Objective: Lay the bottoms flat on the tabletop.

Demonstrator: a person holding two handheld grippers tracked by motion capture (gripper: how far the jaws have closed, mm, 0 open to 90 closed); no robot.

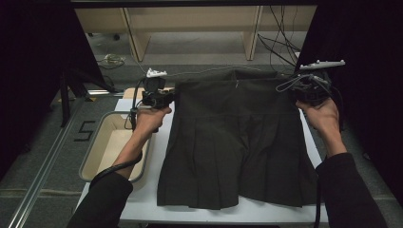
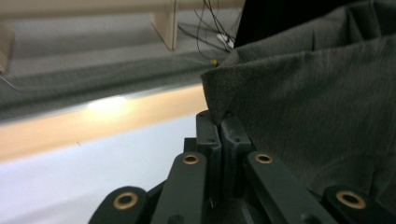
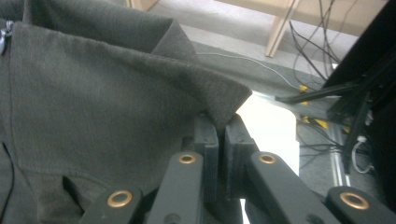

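The left gripper [image 1: 164, 98] and right gripper [image 1: 304, 92] each pinch a waistband corner of the dark skirt [image 1: 237, 142] between closed fingers; its hem trails on the bench [image 1: 142, 209], beside an empty beige tub [image 1: 95, 142].

skirt [image 1: 237, 142]: 1 | claws: 2, left claw [image 1: 167, 97], right claw [image 1: 298, 91] | tub [image 1: 97, 142]: 1 | table [image 1: 142, 199]: 1

Dim overall in the high view, with black corners left and right and a brighter white table [image 1: 142, 199] in the middle. Glare on the table edge [image 2: 107, 103] in the left gripper view, blurred beyond the jaws. Soft, grainy focus on the dark skirt [image 3: 93, 93], its folds hard to read.
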